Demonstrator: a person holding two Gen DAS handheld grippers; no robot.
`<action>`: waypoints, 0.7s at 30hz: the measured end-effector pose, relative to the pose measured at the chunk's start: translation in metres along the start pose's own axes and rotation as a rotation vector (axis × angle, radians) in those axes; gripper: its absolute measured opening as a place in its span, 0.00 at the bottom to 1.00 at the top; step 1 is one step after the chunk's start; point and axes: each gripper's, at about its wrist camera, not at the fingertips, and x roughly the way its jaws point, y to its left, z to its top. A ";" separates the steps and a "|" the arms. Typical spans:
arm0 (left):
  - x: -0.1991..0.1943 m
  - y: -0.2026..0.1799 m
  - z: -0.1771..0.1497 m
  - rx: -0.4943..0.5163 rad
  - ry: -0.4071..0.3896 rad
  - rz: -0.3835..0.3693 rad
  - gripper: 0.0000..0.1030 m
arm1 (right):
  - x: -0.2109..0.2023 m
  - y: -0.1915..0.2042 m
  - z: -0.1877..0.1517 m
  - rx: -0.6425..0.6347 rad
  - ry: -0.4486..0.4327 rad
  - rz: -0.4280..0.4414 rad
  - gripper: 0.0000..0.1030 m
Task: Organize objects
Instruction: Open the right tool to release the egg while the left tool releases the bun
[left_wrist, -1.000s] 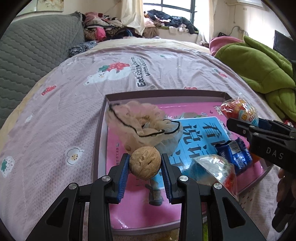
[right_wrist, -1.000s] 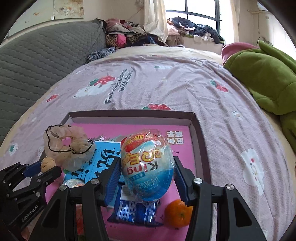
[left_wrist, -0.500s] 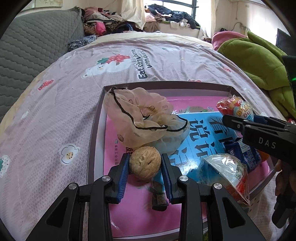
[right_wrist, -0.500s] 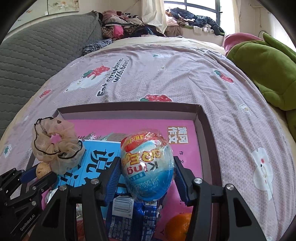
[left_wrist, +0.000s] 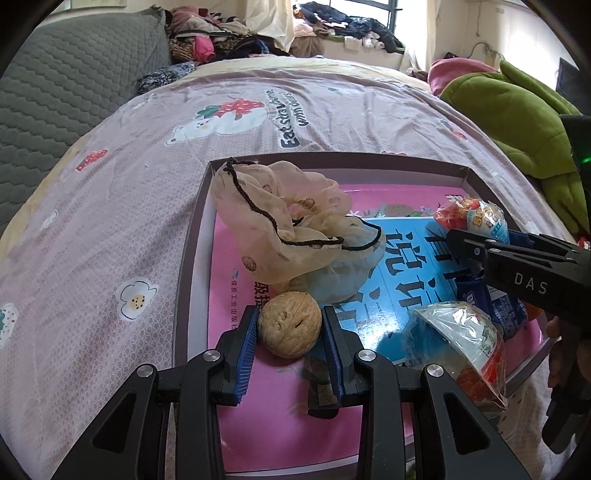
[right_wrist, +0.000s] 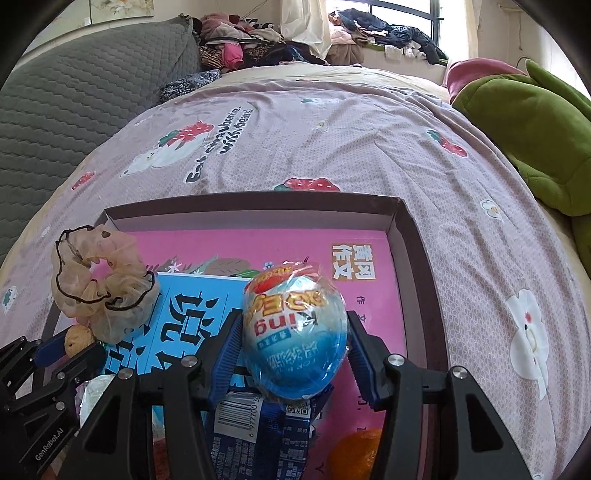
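A shallow dark-rimmed box lies on the bed with a pink and blue book inside. My left gripper is shut on a tan walnut, low over the box's near left part. My right gripper is shut on a wrapped blue and red toy egg, over the box's right half. A beige scrunchie rests in the box's far left. A second wrapped egg, a blue snack pack and an orange lie near the front.
The purple printed bedsheet surrounds the box. A grey quilted headboard stands at the left, a green blanket at the right, and piled clothes at the far end.
Both grippers came lower and nearer to the box, so it and its contents look larger. The walnut and the egg stay gripped.
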 end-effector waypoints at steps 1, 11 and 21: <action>-0.001 0.000 0.000 -0.001 -0.001 0.001 0.34 | 0.000 0.000 0.000 0.000 0.002 0.000 0.54; -0.017 0.003 0.003 -0.007 -0.011 -0.048 0.55 | -0.004 0.000 0.001 0.005 0.013 0.038 0.61; -0.027 0.002 0.007 -0.004 -0.005 -0.040 0.64 | -0.020 0.000 0.002 -0.004 -0.013 0.007 0.63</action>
